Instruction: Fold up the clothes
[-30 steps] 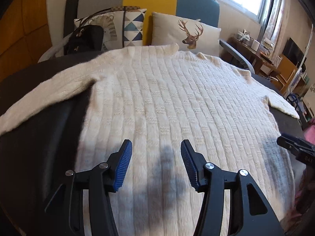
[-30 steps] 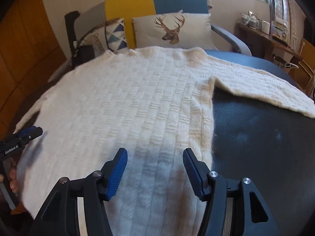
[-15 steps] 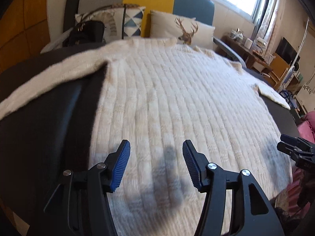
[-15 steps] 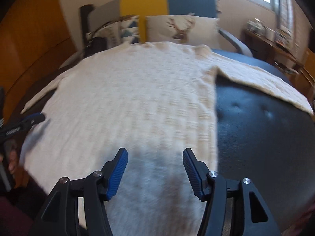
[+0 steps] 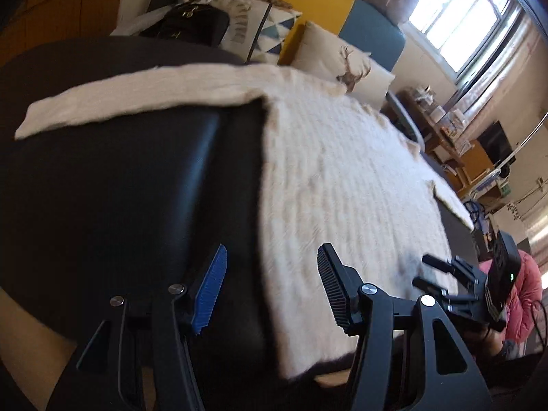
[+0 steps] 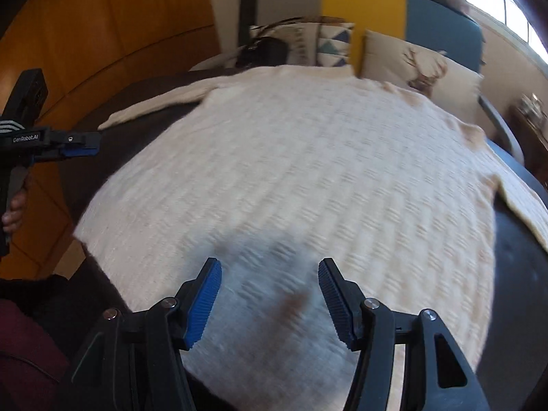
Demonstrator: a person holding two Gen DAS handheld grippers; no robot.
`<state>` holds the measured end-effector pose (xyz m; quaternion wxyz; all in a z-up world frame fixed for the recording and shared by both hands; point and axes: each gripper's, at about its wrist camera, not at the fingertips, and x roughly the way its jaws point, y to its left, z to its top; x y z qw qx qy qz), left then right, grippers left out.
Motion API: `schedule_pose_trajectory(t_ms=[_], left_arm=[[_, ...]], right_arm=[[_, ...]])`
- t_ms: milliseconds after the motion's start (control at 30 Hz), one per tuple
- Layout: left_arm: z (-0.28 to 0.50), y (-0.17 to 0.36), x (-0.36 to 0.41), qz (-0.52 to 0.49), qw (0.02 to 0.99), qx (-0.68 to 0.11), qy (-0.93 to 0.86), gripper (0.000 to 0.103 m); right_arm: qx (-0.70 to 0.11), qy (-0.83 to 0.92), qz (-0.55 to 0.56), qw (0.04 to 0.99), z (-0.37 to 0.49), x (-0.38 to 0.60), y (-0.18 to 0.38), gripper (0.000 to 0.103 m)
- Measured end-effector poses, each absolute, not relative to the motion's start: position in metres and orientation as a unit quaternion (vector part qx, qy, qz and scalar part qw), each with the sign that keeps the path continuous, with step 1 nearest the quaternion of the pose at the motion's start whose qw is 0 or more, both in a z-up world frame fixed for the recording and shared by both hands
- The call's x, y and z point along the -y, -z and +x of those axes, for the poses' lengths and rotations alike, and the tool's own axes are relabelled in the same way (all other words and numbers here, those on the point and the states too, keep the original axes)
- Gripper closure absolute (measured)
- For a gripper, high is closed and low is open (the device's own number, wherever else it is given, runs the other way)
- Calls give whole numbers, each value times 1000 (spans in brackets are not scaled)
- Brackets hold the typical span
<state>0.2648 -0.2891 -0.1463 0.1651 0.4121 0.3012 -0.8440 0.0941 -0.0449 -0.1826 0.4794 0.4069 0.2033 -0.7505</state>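
Note:
A cream knitted sweater (image 5: 342, 178) (image 6: 301, 171) lies flat on a dark round upholstered surface (image 5: 120, 188), both sleeves spread sideways. My left gripper (image 5: 270, 284) is open and empty, hovering over the sweater's left bottom edge, where knit meets dark surface. In the right wrist view it shows at the left side (image 6: 82, 144), held by a hand. My right gripper (image 6: 270, 294) is open and empty above the sweater's hem near the middle. It also shows at the lower right of the left wrist view (image 5: 441, 274). Both now views are motion-blurred.
Behind the surface stands a grey, yellow and blue sofa (image 6: 363, 10) with a deer cushion (image 6: 421, 65), a triangle-patterned cushion (image 6: 332, 44) and a black handbag (image 5: 191, 24). A window (image 5: 455, 20) and a cluttered desk (image 5: 445, 130) are at the right. Wooden panelling (image 6: 102, 34) is at the left.
Both grippers have pulled back towards the sweater's hem. The left one has swung left and tilted, now over the left bottom edge. Both stay open.

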Motion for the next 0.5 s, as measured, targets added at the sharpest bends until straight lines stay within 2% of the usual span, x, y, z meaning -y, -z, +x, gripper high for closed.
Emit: schedule_pose_trajectory(t_ms=[267, 433, 500], left_arm=[[273, 183, 254, 472, 100, -318, 816, 45], [270, 180, 250, 468, 106, -322, 816, 44], [268, 179, 248, 467, 108, -326, 815, 44]], right_arm=[[-195, 743, 415, 486, 87, 52, 197, 40], [-208, 745, 401, 490, 100, 54, 197, 27], [-211, 750, 392, 489, 104, 54, 199, 26]])
